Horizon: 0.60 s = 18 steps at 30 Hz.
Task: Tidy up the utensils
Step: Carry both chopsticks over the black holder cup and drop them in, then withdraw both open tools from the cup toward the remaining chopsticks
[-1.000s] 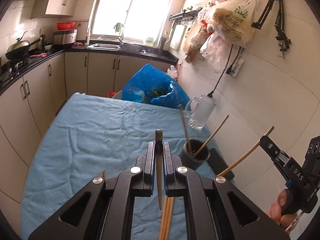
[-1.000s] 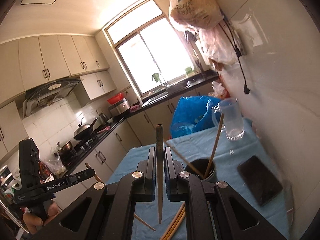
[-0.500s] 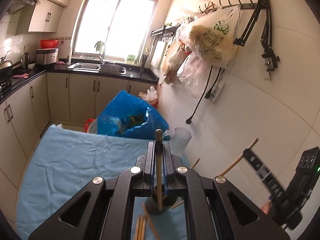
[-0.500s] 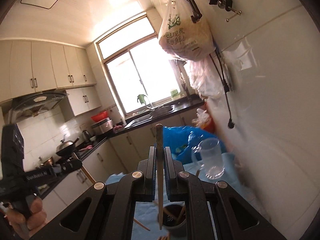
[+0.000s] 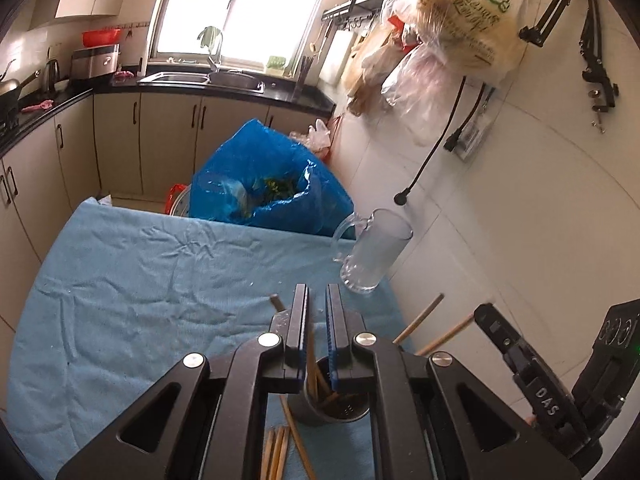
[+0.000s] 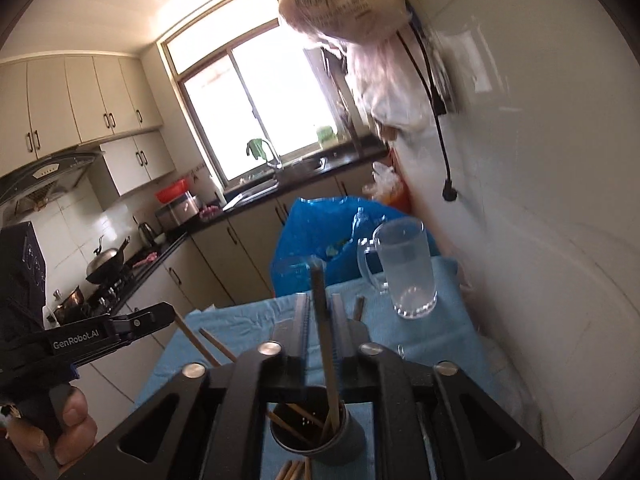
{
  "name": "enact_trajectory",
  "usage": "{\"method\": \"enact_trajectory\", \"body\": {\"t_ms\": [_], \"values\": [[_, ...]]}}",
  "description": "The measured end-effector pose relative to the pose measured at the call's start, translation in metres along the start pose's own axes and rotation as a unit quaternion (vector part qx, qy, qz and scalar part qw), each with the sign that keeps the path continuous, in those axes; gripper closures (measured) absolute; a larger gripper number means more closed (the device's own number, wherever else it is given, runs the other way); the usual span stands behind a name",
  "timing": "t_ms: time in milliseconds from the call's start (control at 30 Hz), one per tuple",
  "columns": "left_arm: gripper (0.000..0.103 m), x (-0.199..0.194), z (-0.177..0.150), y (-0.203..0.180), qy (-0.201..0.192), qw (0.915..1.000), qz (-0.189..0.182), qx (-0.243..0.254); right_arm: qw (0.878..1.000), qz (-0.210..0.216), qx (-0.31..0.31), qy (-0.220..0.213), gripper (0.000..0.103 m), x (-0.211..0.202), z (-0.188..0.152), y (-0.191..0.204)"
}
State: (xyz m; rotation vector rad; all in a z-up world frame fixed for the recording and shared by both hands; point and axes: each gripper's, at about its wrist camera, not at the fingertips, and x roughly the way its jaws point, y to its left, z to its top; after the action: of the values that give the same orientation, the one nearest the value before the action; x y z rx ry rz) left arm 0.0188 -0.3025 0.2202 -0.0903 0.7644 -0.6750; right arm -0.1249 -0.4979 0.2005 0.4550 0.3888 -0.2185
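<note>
A dark round utensil cup [image 5: 334,410] [image 6: 320,440] stands on the blue tablecloth [image 5: 140,280] with several wooden chopsticks in it. My left gripper [image 5: 318,300] hangs right above the cup, its jaws slightly apart and empty. My right gripper [image 6: 320,300] is also above the cup, jaws slightly apart. A chopstick [image 6: 326,340] stands between them, loose and leaning, its lower end in the cup. Several more chopsticks [image 5: 280,452] lie on the cloth in front of the cup.
A clear glass mug [image 5: 374,252] [image 6: 404,268] stands beyond the cup near the white tiled wall. A blue plastic bag [image 5: 268,184] sits past the table's far edge. Plastic bags hang on the wall above. Kitchen counters and a stove run along the left.
Both grippers moved over the cup and opened. The left one's chopstick has dropped into the cup; the right one's chopstick has slid down into the cup and leans loose.
</note>
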Motion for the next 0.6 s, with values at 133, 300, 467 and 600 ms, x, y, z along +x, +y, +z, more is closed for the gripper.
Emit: {"method": "enact_trajectory", "body": {"t_ms": [133,300,467,600], "values": [[0.071,-0.018,-0.006,0.007,-0.017,0.9999,0.001,0.002,1.0,-0.004,-0.001,-0.022,0.068,-0.018,0.0,-0.001],[0.071,-0.046,-0.036,0.023,-0.021,0.9996,0.003,0.021,0.999,0.016,0.009,-0.03,0.068,-0.05,-0.015,-0.003],[0.071,-0.044,-0.087,0.05,0.026,0.9991,0.009,0.032,0.999,0.042,0.013,0.019,0.068,-0.057,-0.058,-0.003],[0.071,-0.023,-0.141,0.079,0.09,0.9954,0.027,0.018,0.994,0.049,0.007,0.096,0.068,-0.038,-0.11,0.001]]}}
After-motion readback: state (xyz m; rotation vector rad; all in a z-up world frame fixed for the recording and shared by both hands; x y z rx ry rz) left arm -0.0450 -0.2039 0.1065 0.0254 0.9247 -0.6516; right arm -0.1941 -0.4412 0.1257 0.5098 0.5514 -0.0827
